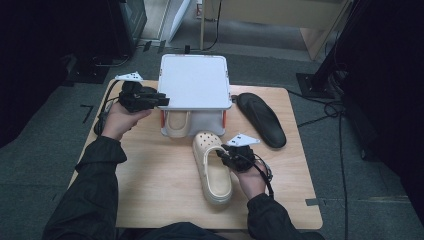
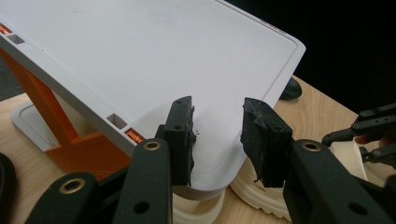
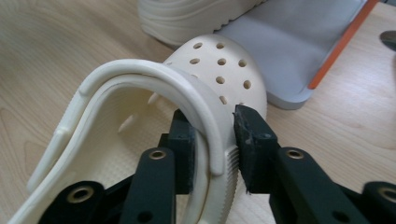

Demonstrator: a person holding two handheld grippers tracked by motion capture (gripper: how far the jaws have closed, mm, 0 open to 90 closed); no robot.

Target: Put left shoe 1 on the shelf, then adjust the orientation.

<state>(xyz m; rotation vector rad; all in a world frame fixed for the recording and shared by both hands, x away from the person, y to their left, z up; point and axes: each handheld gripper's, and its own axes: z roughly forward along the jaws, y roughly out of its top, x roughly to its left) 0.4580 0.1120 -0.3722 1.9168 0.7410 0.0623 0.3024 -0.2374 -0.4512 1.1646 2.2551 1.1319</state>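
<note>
A cream clog (image 1: 212,170) lies on the wooden table, toe toward a white box. My right gripper (image 1: 226,156) is shut on its right rim; in the right gripper view the pads clamp the side wall and the strap of the clog (image 3: 140,107) at the right gripper (image 3: 215,140). The box's white lid (image 1: 194,80) stands raised on orange struts (image 2: 51,121). My left gripper (image 1: 162,100) is at its left front corner, and in the left gripper view the jaws of the left gripper (image 2: 217,135) pinch the corner of the lid (image 2: 163,60). A second cream clog (image 1: 176,125) sits in the box under the lid.
A black insole (image 1: 262,119) lies on the table right of the box. The box's grey base (image 3: 299,51) reaches to just past the held clog's toe. The wooden table (image 1: 150,180) has bare room at the front left; dark floor and cables surround it.
</note>
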